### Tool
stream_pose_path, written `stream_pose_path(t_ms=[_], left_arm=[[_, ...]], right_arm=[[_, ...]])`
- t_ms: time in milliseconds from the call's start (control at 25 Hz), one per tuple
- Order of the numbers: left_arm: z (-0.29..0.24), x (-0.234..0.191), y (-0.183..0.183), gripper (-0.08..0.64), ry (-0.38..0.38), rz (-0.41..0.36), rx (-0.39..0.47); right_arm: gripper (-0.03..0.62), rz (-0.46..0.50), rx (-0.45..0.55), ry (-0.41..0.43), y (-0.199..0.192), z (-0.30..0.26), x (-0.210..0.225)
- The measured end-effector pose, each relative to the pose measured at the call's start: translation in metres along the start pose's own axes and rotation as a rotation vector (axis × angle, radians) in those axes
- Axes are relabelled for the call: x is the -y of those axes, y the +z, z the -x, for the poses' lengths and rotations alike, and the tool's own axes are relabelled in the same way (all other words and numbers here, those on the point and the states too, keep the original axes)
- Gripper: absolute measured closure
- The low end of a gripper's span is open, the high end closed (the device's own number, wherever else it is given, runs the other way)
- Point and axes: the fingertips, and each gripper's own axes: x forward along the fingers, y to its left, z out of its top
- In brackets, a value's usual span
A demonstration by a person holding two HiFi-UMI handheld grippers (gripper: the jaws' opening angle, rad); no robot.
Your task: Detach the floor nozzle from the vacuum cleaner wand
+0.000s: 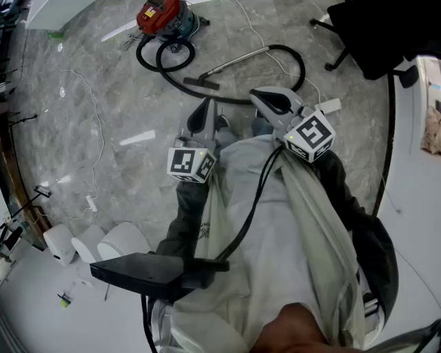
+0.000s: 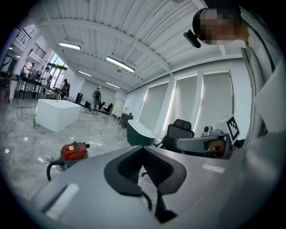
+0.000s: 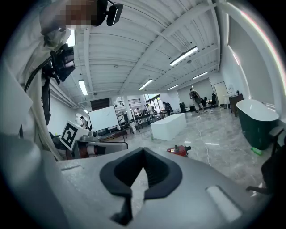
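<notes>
The red vacuum cleaner (image 1: 162, 15) stands on the marble floor far ahead, its black hose (image 1: 289, 65) looping to the right. A metal wand (image 1: 238, 61) runs from the hose down to the dark floor nozzle (image 1: 200, 82), which lies flat on the floor and is still joined to it. My left gripper (image 1: 204, 114) and right gripper (image 1: 266, 98) are held side by side near my chest, well short of the nozzle. Both are shut with nothing between the jaws. The vacuum cleaner (image 2: 73, 151) shows small in the left gripper view, and the vacuum cleaner (image 3: 178, 150) in the right gripper view too.
White cylinders (image 1: 103, 241) stand at the lower left, and a thin white cable (image 1: 93, 103) trails over the floor. A black office chair (image 1: 348, 31) and a white table edge (image 1: 417, 110) are on the right. Farther off are a white block (image 3: 169, 126), a green tub (image 3: 257, 123) and people.
</notes>
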Motion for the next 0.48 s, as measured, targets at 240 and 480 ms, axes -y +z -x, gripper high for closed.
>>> stream_pose_path(t_ms=[240,480], left_arm=[[-0.0035,-0.0015,-0.0027,0.566,0.002,0.017,-0.004],[-0.0059,-0.0019,-0.0048,0.566,0.003,0.033,-0.011]], right_arm=[[0.591,0.005,0.003,0.007,0.0011,-0.0024,0.0018],[0.592,0.007,-0.009,0.011,0.0009,-0.0063,0.0036]])
